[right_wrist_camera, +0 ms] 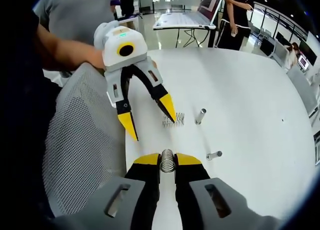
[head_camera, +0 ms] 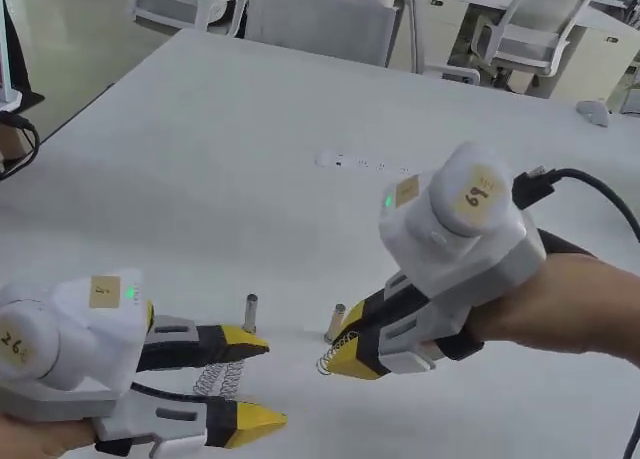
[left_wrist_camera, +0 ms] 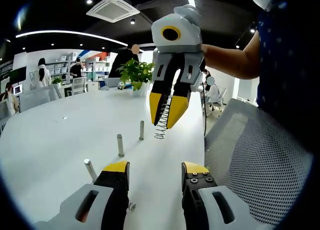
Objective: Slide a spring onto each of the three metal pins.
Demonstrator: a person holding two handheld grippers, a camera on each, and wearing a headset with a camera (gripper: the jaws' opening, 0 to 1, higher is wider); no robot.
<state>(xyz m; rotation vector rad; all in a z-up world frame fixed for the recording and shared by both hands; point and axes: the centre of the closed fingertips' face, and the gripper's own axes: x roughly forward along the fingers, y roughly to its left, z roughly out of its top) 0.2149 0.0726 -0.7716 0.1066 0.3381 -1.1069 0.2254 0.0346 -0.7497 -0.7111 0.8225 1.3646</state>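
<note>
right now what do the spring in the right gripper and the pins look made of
Thin silvery coiled spring, pinched in the right gripper: likely steel wire, with bright glints on its coils. Short grey cylindrical pins: apparently metal, with a dull satin sheen.

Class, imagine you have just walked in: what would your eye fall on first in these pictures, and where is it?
The right gripper stands out, its yellow-tipped jaws shut on a spring just above the white table. Opposite it the left gripper is open by loose springs, with three bare metal pins standing nearby.
</note>
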